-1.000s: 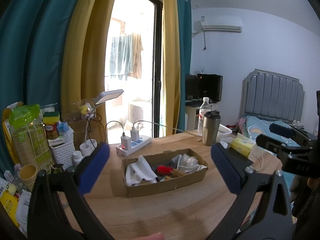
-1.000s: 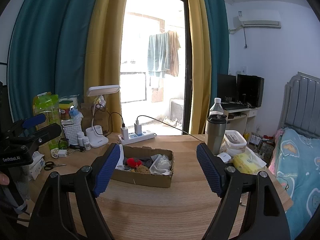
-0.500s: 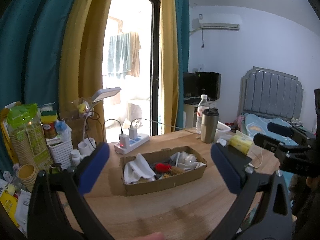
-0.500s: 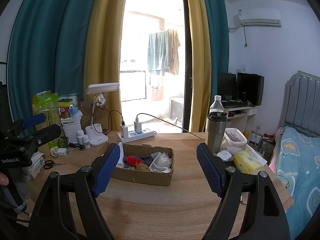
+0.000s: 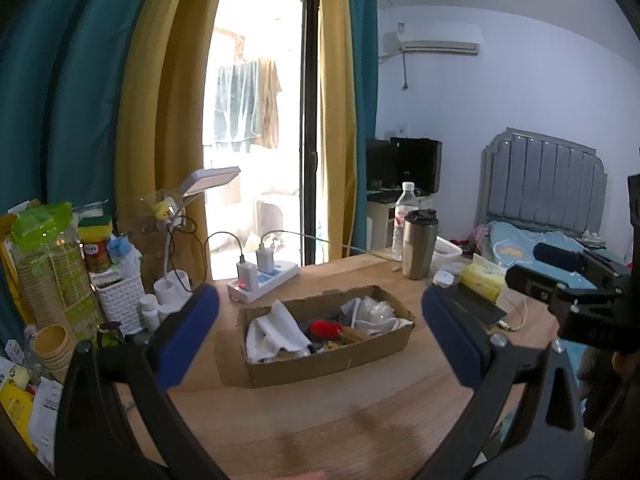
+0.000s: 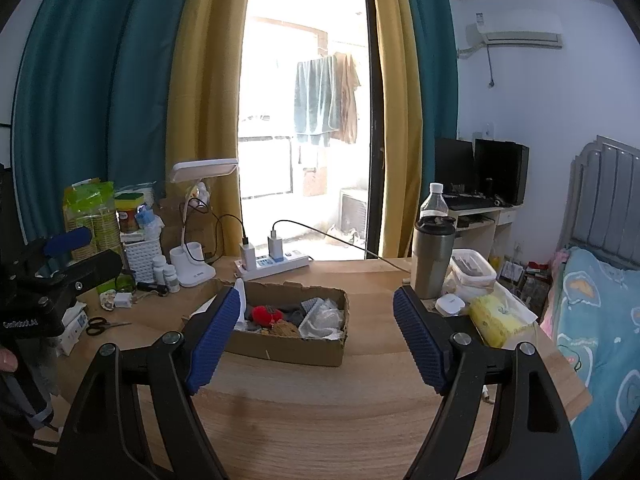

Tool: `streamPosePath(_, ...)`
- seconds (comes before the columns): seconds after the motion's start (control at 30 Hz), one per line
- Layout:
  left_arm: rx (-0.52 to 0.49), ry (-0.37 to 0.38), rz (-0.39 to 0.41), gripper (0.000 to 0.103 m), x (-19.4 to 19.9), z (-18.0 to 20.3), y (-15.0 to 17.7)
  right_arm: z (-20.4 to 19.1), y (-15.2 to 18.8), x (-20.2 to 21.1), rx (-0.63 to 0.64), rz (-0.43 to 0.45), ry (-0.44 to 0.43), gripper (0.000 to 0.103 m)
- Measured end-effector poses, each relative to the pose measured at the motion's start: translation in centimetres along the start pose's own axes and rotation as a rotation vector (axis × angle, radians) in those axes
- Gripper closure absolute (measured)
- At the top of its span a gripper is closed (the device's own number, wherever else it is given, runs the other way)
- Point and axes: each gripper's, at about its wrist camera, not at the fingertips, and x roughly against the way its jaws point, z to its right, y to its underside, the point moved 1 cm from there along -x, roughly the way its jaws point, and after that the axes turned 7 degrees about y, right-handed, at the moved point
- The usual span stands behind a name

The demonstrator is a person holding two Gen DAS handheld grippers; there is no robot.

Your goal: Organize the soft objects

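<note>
Both grippers, left gripper [image 5: 320, 332] and right gripper [image 6: 316, 338], are held spread wide and empty above the wooden table [image 6: 320, 412]. Soft items are piled in the cardboard box [image 5: 332, 364] mid-table, long axis running left-right, angled slightly. Curtains [image 6: 100, 100] and a bed [image 6: 596, 304] are seen around.

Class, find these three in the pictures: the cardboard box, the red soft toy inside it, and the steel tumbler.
cardboard box [image 5: 328, 364]: left wrist view, on its near front wall.
red soft toy [image 6: 266, 315]: right wrist view, on its red body.
steel tumbler [image 6: 431, 264]: right wrist view, on its metal side.
</note>
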Motion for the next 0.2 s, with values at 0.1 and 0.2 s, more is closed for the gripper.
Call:
streamPosePath(0.1,0.005,0.01,-0.001,0.001,0.0,0.0,0.3,0.1,0.1,-0.3,-0.005,-0.007,-0.004,0.021)
streamPosePath(0.2,0.017,0.012,-0.004,0.001,-0.3,-0.2,0.5,0.2,0.6,-1.3,-0.009,-0.031,-0.01,0.021)
